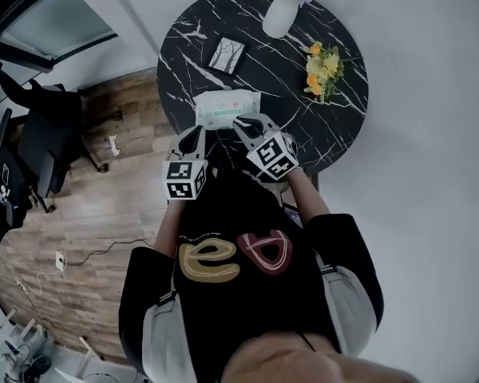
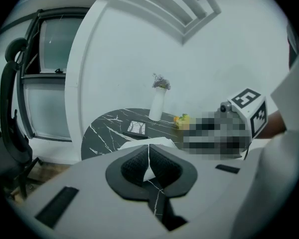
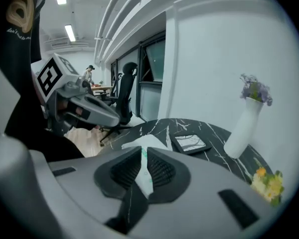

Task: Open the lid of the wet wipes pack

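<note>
The white wet wipes pack [image 1: 227,108] lies flat at the near side of a round black marble table [image 1: 339,122], its lid down. Both grippers hover just short of the pack's near edge. My left gripper [image 1: 193,137] is at the pack's left corner, its jaws shut to a thin slit with nothing between them [image 2: 149,151]. My right gripper [image 1: 247,124] is at the pack's right corner, jaws parted by a narrow gap [image 3: 143,156]. The pack [image 3: 150,142] shows beyond that gap, untouched. A sliver of the pack [image 2: 162,141] peeks above the left jaws.
Behind the pack lie a small picture frame [image 1: 226,55], a white vase with purple flowers [image 1: 281,10] and a yellow flower sprig [image 1: 322,70]. A dark office chair [image 1: 44,138] stands on the wooden floor at left, with cables nearby. A white wall lies right of the table.
</note>
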`<state>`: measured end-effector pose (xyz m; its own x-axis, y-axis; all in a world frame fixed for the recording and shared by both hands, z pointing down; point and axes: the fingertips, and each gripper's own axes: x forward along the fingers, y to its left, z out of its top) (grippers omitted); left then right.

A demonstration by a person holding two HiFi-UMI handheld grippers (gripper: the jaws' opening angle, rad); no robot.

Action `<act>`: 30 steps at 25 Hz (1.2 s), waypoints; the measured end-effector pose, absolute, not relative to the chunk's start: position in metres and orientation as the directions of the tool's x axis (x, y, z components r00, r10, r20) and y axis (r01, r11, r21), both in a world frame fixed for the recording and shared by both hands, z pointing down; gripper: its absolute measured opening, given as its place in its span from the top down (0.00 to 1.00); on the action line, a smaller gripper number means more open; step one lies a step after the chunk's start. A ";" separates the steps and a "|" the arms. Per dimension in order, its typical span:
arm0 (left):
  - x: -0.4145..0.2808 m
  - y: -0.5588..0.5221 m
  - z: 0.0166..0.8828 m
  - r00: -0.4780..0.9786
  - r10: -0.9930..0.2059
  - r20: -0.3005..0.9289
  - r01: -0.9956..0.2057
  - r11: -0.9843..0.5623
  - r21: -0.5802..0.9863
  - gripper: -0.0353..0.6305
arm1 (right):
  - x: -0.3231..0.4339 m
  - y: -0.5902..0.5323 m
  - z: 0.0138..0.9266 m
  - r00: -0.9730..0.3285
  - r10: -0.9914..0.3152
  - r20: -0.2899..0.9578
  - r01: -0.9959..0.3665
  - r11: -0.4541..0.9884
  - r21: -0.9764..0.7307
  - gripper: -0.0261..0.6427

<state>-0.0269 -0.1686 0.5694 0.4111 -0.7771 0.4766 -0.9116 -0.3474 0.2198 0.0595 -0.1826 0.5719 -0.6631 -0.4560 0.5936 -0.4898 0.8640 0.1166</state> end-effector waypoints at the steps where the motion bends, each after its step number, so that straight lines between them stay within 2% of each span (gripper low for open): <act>1: -0.027 -0.171 0.571 0.410 -0.774 0.482 -0.912 -0.347 0.220 0.92 | 0.058 -0.183 0.574 -0.658 -0.444 0.608 -0.468 0.874 0.132 0.90; 7: -0.023 -0.186 0.587 0.415 -0.734 0.537 -0.908 -0.365 0.203 0.92 | 0.042 -0.187 0.584 -0.659 -0.372 0.654 -0.374 0.916 0.144 0.84; 13: -0.024 -0.193 0.607 0.398 -0.696 0.597 -0.916 -0.337 0.217 0.92 | 0.033 -0.193 0.601 -0.600 -0.322 0.732 -0.250 0.945 0.210 0.79; 21: -0.021 -0.202 0.623 0.393 -0.655 0.645 -0.915 -0.351 0.202 0.92 | 0.030 -0.198 0.625 -0.518 -0.268 0.812 -0.118 0.963 0.243 0.77; 30: -0.016 -0.208 0.643 0.380 -0.610 0.696 -0.917 -0.348 0.196 0.92 | 0.033 -0.200 0.644 -0.460 -0.252 0.852 -0.032 0.963 0.268 0.76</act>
<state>-0.0164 -0.2081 0.6427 0.3801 -0.6096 0.6956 -0.9168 -0.3478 0.1962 0.0329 -0.2004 0.6443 -0.4597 -0.2523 0.8515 -0.0318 0.9629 0.2681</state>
